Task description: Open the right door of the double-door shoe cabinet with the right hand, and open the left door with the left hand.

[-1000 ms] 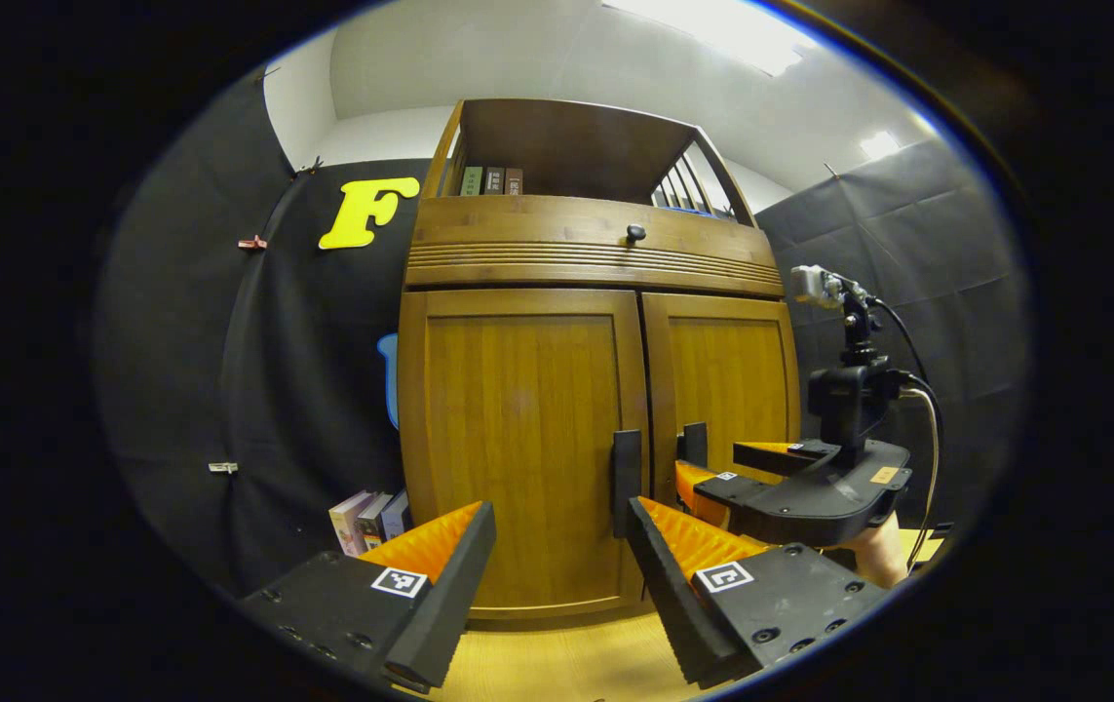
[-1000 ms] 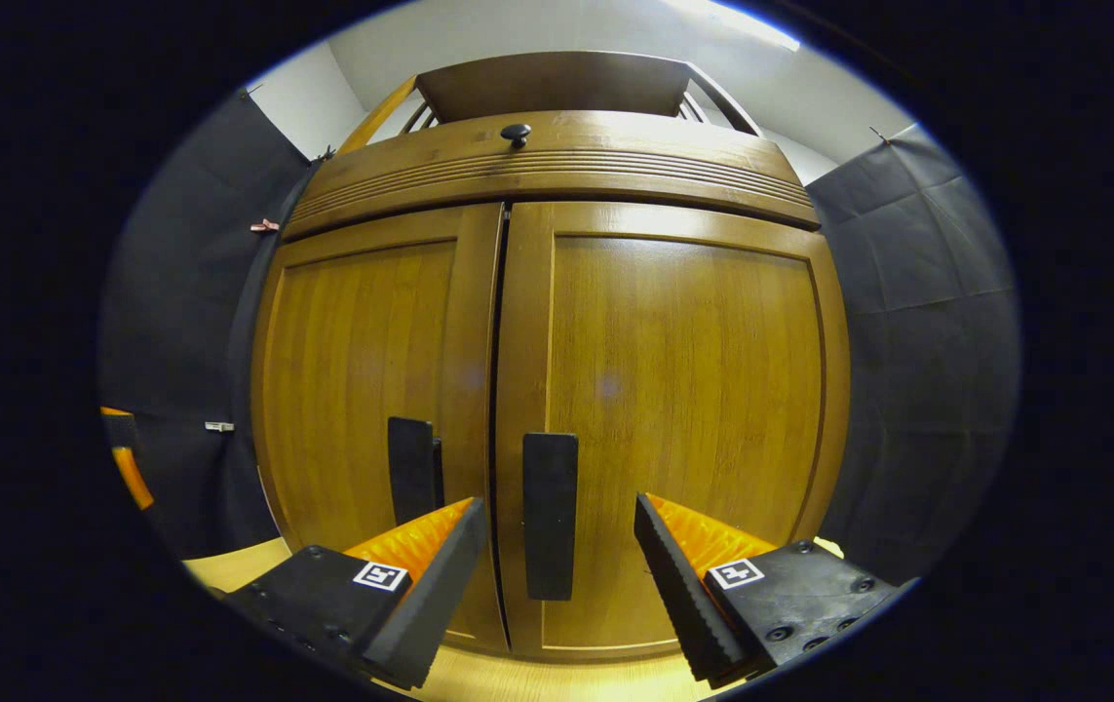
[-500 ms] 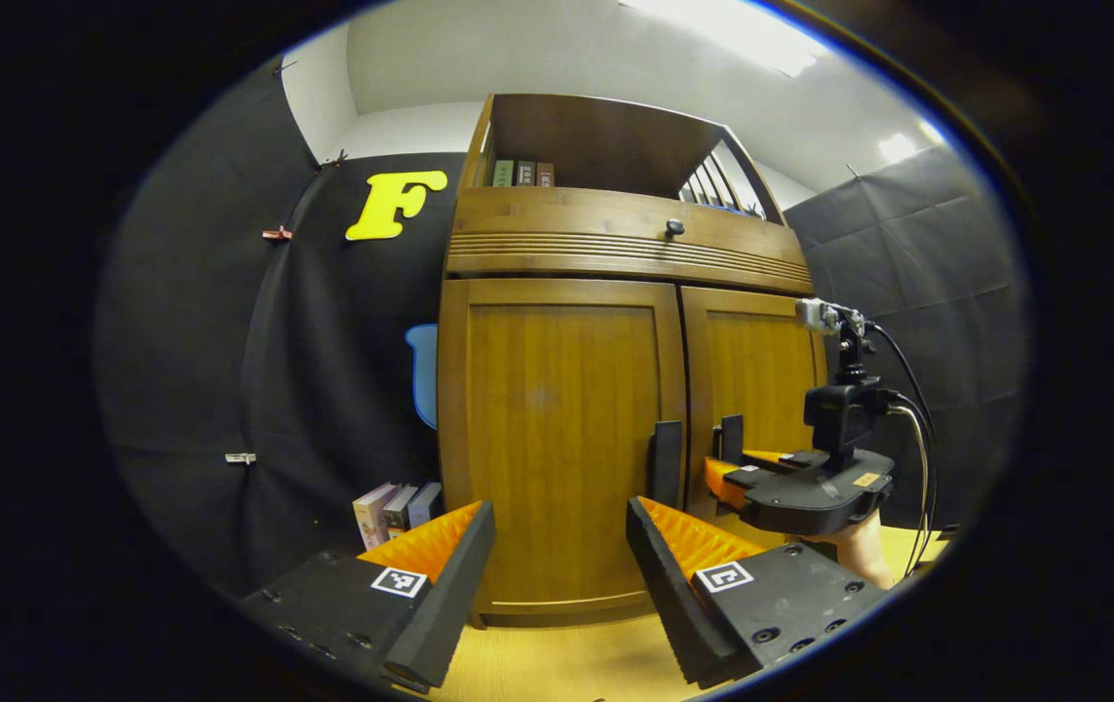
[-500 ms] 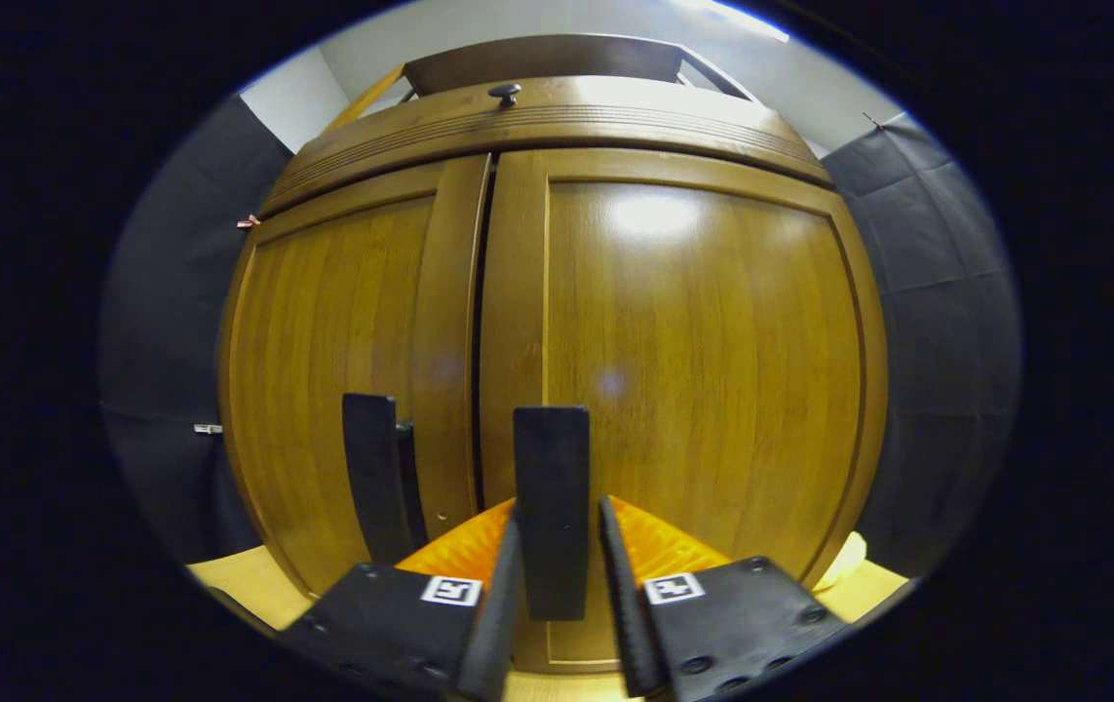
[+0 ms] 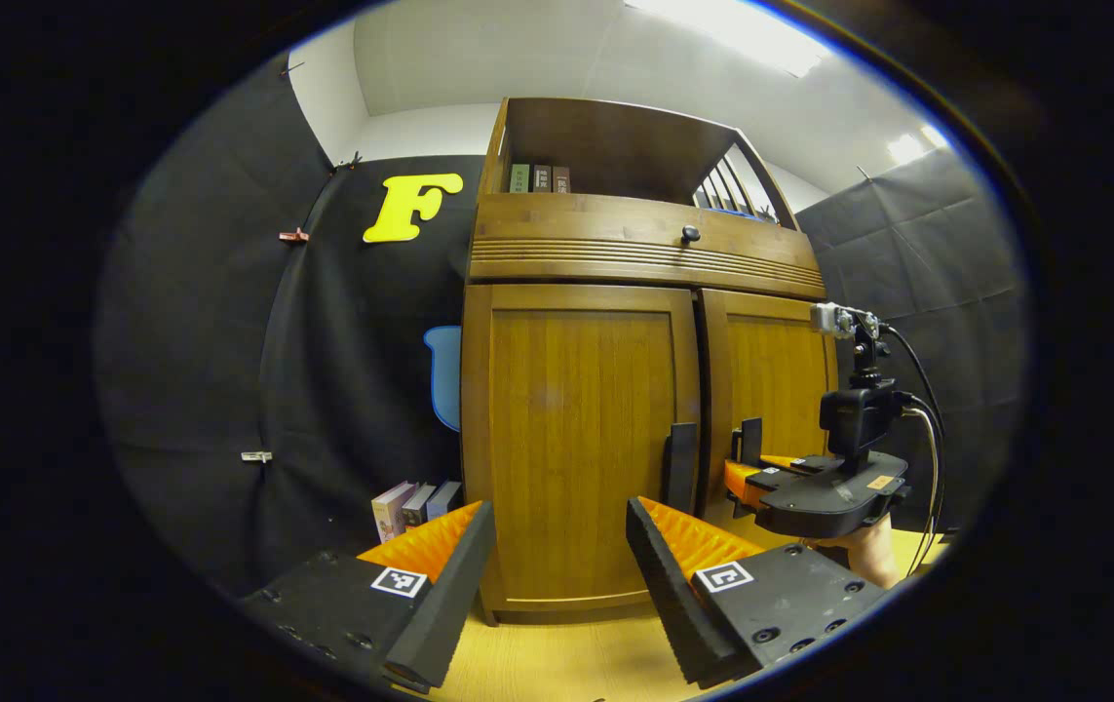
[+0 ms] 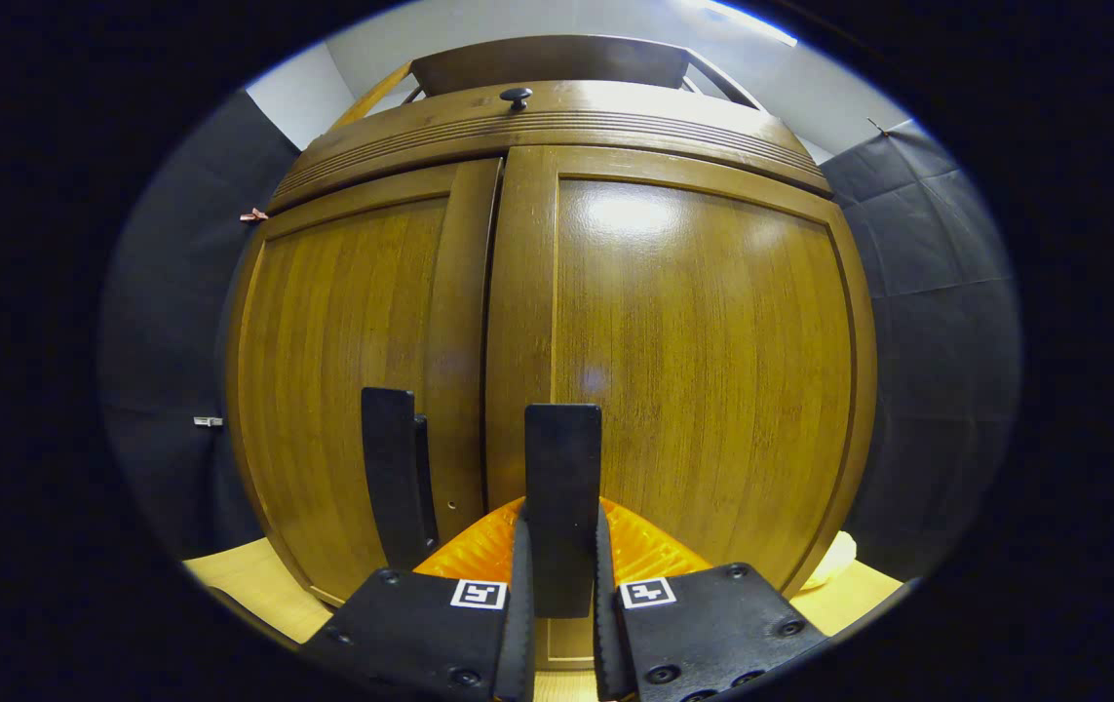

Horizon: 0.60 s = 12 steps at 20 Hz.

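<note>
A wooden double-door shoe cabinet [image 5: 576, 409] stands in front of me, both doors closed. In the right gripper view my right gripper [image 6: 561, 575] is shut on the right door's black vertical handle [image 6: 562, 458], both fingers pressing its sides. The left door's black handle [image 6: 391, 468] stands just to its left. In the left gripper view my left gripper [image 5: 552, 570] is open and holds nothing, well short of the left door [image 5: 571, 439] and its handle [image 5: 681, 466]. Farther right there, the right gripper [image 5: 742, 468] is at the right door's handle, with a hand [image 5: 870, 554] beneath it.
Several books [image 5: 415, 504] lean on the wooden floor [image 5: 557, 658] left of the cabinet. A drawer front with a small black knob [image 5: 690, 233] runs above the doors, and an open shelf with books [image 5: 537, 178] tops the cabinet. Black cloth walls stand on both sides.
My right gripper has moved in and closed its fingers onto the right door's handle. My left gripper has drawn back and to the left, staying open.
</note>
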### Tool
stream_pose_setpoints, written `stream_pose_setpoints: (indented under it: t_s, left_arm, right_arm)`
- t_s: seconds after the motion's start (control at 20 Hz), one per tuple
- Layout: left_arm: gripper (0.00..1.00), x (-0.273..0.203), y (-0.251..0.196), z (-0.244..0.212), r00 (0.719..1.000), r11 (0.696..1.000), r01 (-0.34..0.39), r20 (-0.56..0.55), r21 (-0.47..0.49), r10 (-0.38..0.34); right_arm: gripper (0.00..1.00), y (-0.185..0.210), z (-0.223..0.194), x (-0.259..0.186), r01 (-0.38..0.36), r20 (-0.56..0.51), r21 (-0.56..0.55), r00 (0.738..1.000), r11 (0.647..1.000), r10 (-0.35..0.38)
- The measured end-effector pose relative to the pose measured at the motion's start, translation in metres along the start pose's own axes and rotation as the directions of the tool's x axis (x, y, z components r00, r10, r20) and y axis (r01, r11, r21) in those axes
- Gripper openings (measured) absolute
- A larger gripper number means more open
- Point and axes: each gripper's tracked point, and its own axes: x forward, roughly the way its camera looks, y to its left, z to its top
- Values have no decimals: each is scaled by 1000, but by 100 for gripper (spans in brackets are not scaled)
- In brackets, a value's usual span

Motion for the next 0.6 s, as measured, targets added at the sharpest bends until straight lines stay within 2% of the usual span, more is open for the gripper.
stream_pose_setpoints:
  t_s: [0.05,0.1,0.15,0.2,0.25,0.3,0.35,0.4,0.45,0.55,0.6]
  left_arm:
    - [88,-2,-1,1,1000,1000,-1,0,4,1]
    - [85,-3,-2,1,1000,1000,-1,-1,6,1]
    - [85,-5,-3,1,1000,1000,0,-3,6,0]
    - [85,-6,-5,1,1000,1000,4,-5,5,-4]
    - [85,-7,-7,1,1000,1000,7,-9,5,-6]
    - [85,-8,-9,-1,1000,1000,5,-15,9,-5]
    - [88,-9,-10,-1,1000,1000,3,-17,14,-3]
    - [85,-11,-13,-1,1000,1000,6,-18,17,-6]
    - [85,-12,-17,-1,1000,1000,14,-18,18,-14]
    - [88,-14,-24,0,999,999,30,-17,19,-29]
    - [85,-16,-27,1,999,999,32,-16,22,-31]
  right_arm:
    - [28,-1,2,-5,-8,-1,5,1000,1000,8]
    - [23,-1,3,-9,-18,-3,3,1000,1000,18]
    - [28,-1,3,-14,-31,-4,-10,1000,999,31]
    - [23,-2,4,-19,-44,-4,-25,999,999,44]
    - [23,-3,4,-25,-56,-4,-28,998,998,56]
    - [28,-5,5,-31,-68,-6,-25,998,997,67]
    - [28,-7,5,-38,-80,-8,-20,997,997,80]
    - [24,-8,6,-44,-92,-8,-15,996,996,92]
    - [28,-11,6,-51,-104,-9,-14,995,994,104]
    - [28,-15,9,-64,-119,-9,-15,993,993,119]
    - [28,-18,11,-69,-123,-8,-16,992,992,122]
